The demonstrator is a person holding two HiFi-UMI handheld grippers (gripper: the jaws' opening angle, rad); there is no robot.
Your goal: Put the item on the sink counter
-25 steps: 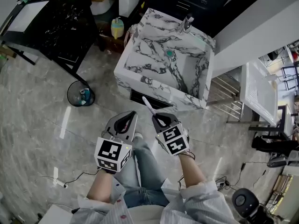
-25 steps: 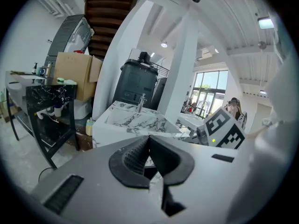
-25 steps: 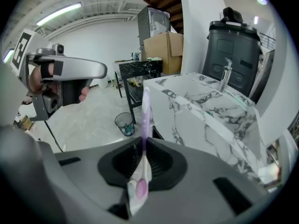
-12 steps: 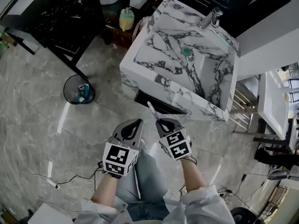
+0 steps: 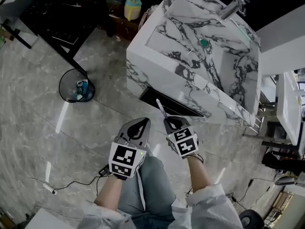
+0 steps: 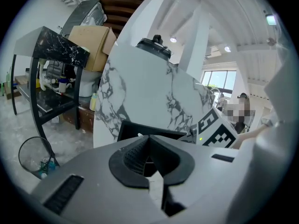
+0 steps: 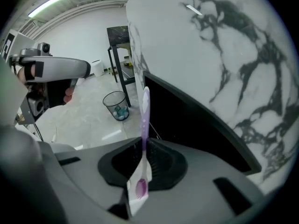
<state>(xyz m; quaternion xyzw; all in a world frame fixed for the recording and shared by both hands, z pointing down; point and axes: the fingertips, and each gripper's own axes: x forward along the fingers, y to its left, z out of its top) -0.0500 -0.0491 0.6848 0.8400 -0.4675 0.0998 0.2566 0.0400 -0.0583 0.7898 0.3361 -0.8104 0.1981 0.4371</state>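
Right claw (image 7: 142,149) is clamped on a purple toothbrush (image 7: 145,118) pointing at the marble sink (image 5: 177,71), left claw (image 6: 149,139) beside it closed up, nothing in it.

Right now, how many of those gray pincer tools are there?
2. The left gripper, shut and empty, is beside the right gripper, shut on a toothbrush. None seems hidden.
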